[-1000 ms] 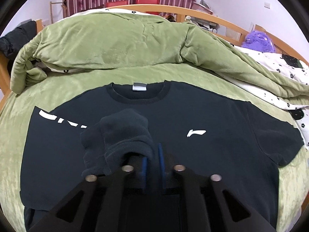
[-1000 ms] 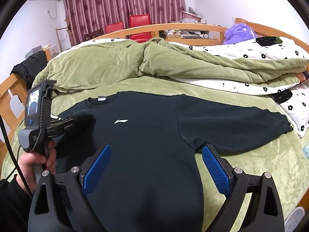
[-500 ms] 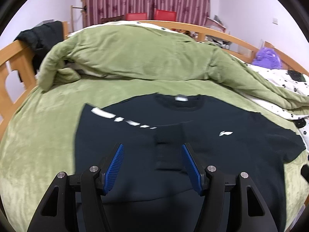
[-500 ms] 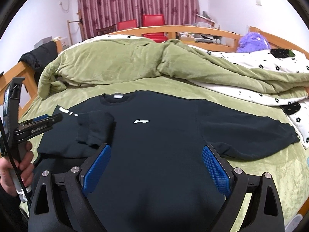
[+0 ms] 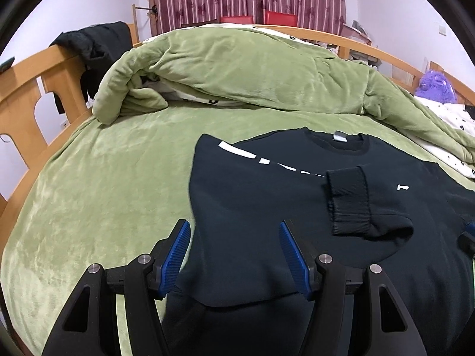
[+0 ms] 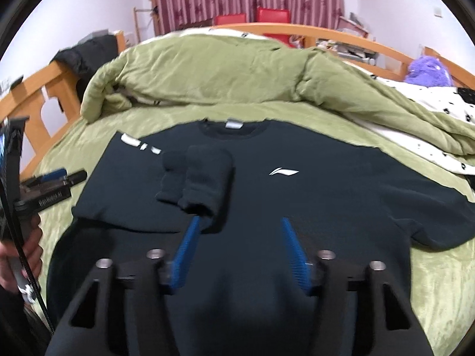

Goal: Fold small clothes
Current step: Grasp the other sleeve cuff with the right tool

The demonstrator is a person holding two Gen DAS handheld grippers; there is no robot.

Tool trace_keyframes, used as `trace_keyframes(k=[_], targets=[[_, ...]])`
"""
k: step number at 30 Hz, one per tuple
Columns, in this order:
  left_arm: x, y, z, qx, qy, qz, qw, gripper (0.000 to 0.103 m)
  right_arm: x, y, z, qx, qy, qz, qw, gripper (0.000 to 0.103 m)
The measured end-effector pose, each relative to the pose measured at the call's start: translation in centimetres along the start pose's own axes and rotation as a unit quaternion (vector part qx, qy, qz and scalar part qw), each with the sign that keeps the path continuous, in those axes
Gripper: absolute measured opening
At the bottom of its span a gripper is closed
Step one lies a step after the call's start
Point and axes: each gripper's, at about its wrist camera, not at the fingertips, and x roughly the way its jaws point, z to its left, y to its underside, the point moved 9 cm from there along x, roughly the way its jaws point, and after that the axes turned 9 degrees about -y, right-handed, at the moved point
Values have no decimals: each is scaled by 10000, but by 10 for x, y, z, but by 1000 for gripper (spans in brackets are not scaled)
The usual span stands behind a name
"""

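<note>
Sweatshirt (image 6: 297, 207) lies flat on the bed (image 5: 104, 178), beneath both tools. Left hand-held gripper (image 5: 234, 255) gapes, empty; right hand-held gripper (image 6: 240, 252) is closing, nothing pinched yet. Best catch the unfolded sleeve (image 6: 430, 225) to its right, cleanly.

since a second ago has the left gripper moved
Yes. The left gripper let go of the cuff and slid left toward the sweatshirt's folded edge; the neck label, once centred above it, now sits up to the right.
</note>
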Motion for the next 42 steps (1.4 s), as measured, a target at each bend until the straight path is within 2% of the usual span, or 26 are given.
trace_keyframes(k=[4,9,14,17,21,26,29,31,32,33,36,42], targets=[[12,3,11,13,-3,51,10000,60,23,-4,20,-223,-30,89,9997,47],[27,6,20,-78,79,149,9998,60,46,-21,37,-484,-29,83,9988,63],[44,13,25,-219,188,378,9989,60,83,-30,50,-644,-45,244,9976,67],[52,19,25,-332,289,565,9974,60,112,-27,58,-749,-149,352,9965,75],[57,22,25,-369,303,646,9968,61,146,-17,60,-810,-48,659,9945,76],[63,24,27,-449,307,756,9957,61,173,-10,58,-910,61,894,9918,87],[62,23,29,-460,269,753,9957,61,177,-12,59,-982,164,837,9915,89],[61,21,29,-449,235,711,9962,61,176,-16,57,-924,227,760,9926,84],[60,21,29,-447,231,702,9963,61,175,-17,53,-896,307,726,9929,71],[60,21,29,-448,238,699,9963,61,173,-19,48,-861,441,696,9929,51],[59,22,25,-409,249,710,9963,62,169,-22,39,-656,367,768,9942,30],[58,23,19,-322,202,715,9967,62,160,-23,27,-192,106,828,9963,21]])
